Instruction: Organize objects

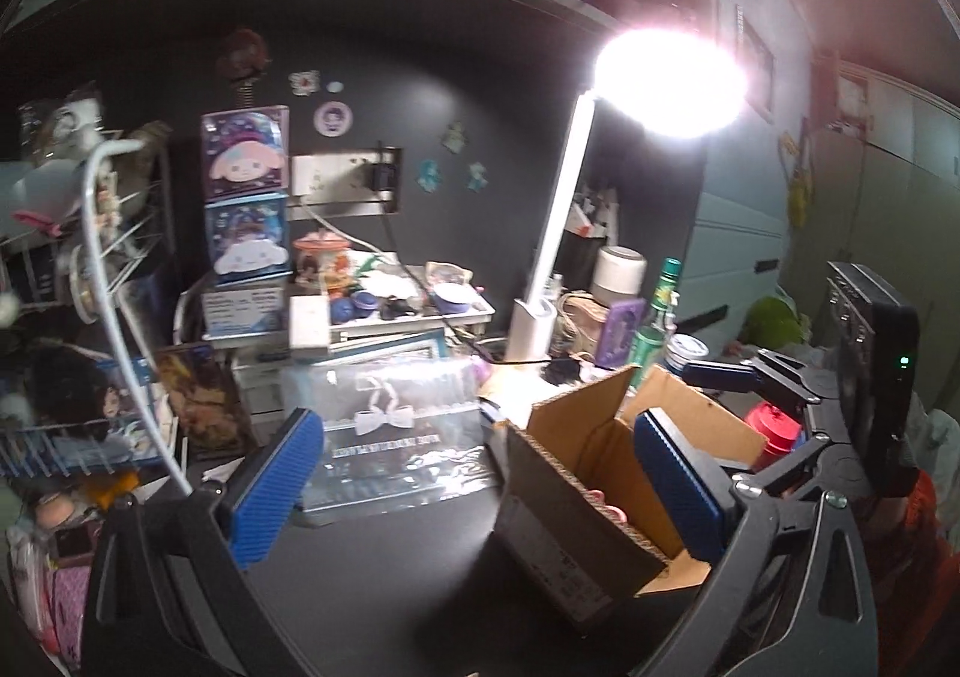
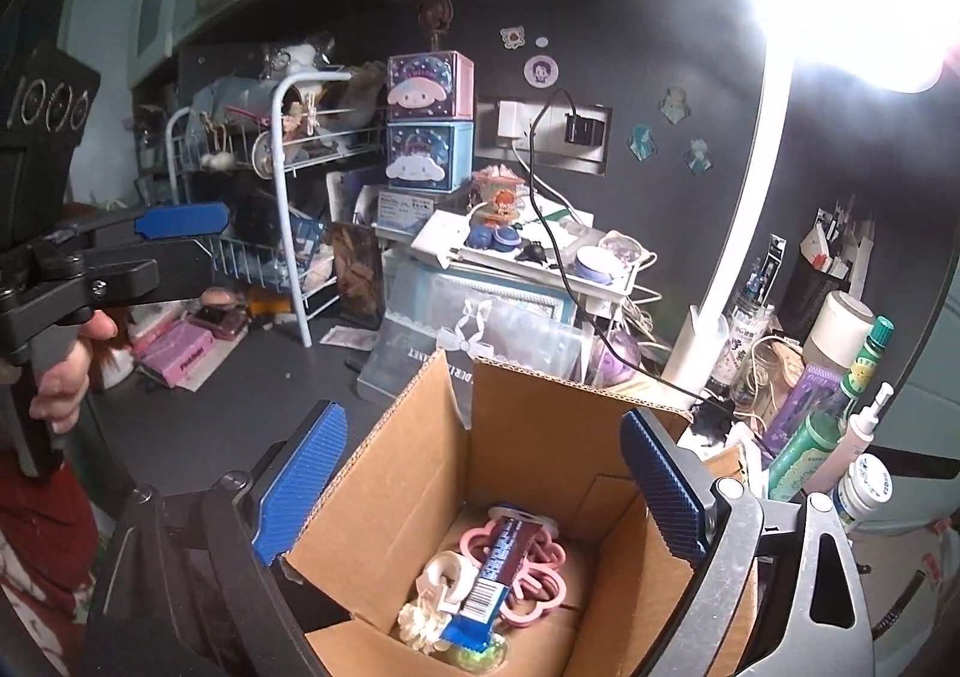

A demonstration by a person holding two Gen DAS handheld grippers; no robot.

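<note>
Right gripper (image 2: 480, 491) jaws apart, empty, over open brown cardboard box (image 2: 540, 437) holding pink flower-shaped clips (image 2: 528, 551); left gripper (image 1: 474, 473) jaws apart beside box; risk: jaw snags flap, tips box toward green glass bottle (image 1: 657, 317) on dark worktop (image 1: 390, 575).

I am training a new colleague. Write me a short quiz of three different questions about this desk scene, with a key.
1. True or false: the right gripper holds the dark snack bar wrapper.
2. What pink thing lies under that wrapper in the open brown cardboard box?
3. Which character box is stacked on top: A) the pink one, B) the blue one?

Key:
1. False; its jaws are open and empty above the box.
2. A pink flower-shaped ring piece.
3. A.
</note>
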